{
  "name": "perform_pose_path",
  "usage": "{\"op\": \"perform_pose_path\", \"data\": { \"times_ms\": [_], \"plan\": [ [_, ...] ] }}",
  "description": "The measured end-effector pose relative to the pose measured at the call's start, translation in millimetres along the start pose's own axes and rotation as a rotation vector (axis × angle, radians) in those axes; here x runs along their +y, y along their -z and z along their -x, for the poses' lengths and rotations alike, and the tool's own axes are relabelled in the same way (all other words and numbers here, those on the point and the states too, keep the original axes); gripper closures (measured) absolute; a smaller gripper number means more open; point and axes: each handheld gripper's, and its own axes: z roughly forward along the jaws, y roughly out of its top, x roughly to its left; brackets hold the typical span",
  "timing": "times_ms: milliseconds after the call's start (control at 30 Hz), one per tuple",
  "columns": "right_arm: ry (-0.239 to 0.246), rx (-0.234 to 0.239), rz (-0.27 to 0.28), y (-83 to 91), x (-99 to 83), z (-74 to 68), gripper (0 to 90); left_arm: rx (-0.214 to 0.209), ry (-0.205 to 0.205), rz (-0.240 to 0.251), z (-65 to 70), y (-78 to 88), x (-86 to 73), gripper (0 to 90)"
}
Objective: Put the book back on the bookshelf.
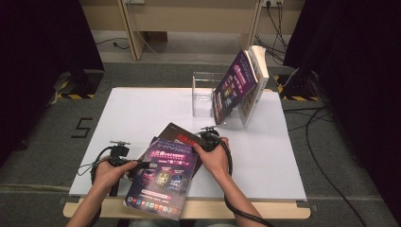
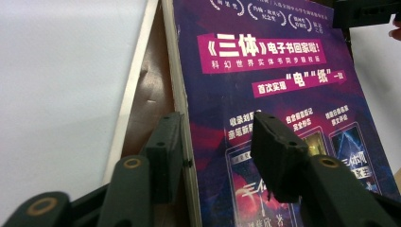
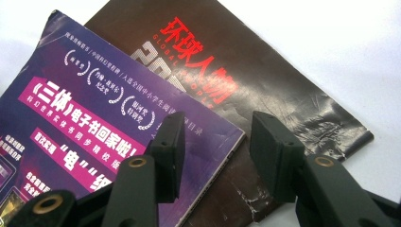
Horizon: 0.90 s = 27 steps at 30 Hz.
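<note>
Purple magazine [image 1: 163, 177] is lying nearest, overhanging the white surface [image 1: 142, 109] atop a dark magazine [image 3: 265, 80]. Left gripper [image 2: 217, 146] and right gripper [image 3: 215, 151] are straddling its edges, released, not pressing.

A white table top [image 1: 142, 109] stands on grey carpet [image 1: 42, 137]. Black curtains [image 1: 42, 42] hang at far left and right. Along the far wall runs pale wooden furniture [image 1: 189, 16], with cables [image 1: 276, 28] trailing down. Yellow-black hazard tape [image 1: 75, 96] marks the floor, and a black "5" [image 1: 81, 127] lies left.
</note>
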Motion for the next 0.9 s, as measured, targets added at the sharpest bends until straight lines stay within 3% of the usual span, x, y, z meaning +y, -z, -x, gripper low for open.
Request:
{"op": "perform_pose_path", "data": {
  "times_ms": [267, 367, 533, 767, 900],
  "plan": [
    [-0.009, -0.002, -0.004, 1.2, -2.9, -1.9, 55.4, 0.024, -0.009, 0.007, 4.5, -1.6, -0.5, 48.6],
    [-0.01, 0.003, -0.009, 0.8, -3.7, -3.7, 54.9, 0.039, -0.007, 0.009, 4.5, -1.3, -0.3, 52.5],
    [0.004, -0.031, 0.002, 0.0, -6.3, -8.9, 55.0, 0.058, 0.012, 0.03, 5.1, -0.1, 0.1, 60.5],
    [0.017, -0.039, 0.008, -0.4, -6.7, -9.3, 55.2, 0.031, 0.033, 0.084, 9.5, 3.1, 6.5, 62.2],
    [0.019, -0.038, 0.01, -0.4, -6.9, -9.2, 55.1, -0.024, 0.073, 0.092, 8.8, 3.2, 9.1, 63.5]
  ]
}}
